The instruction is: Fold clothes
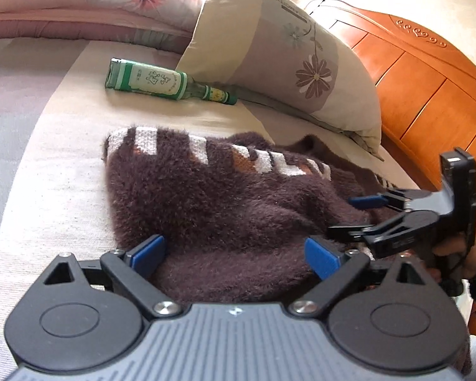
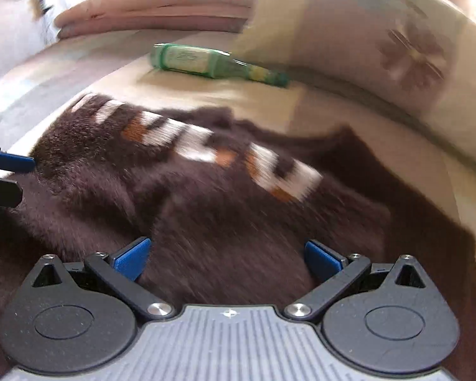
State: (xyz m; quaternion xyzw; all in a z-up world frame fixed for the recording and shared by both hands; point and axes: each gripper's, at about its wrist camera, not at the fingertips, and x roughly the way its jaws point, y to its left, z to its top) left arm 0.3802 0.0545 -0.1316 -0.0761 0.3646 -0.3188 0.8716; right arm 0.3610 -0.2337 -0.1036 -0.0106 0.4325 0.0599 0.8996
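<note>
Fuzzy brown sweater [image 1: 225,197] with a white-and-orange patterned band, lying bunched on the bed sheet [image 1: 47,171] directly ahead of both grippers. Left gripper [image 1: 234,254]: jaws spread wide, blue pads over the near hem, gripping nothing. Right gripper [image 2: 227,255]: likewise wide apart above the fabric, empty; its view is motion-blurred. Beyond the sweater, a green bottle [image 1: 168,82] lies beside a floral pillow [image 1: 288,63].
</note>
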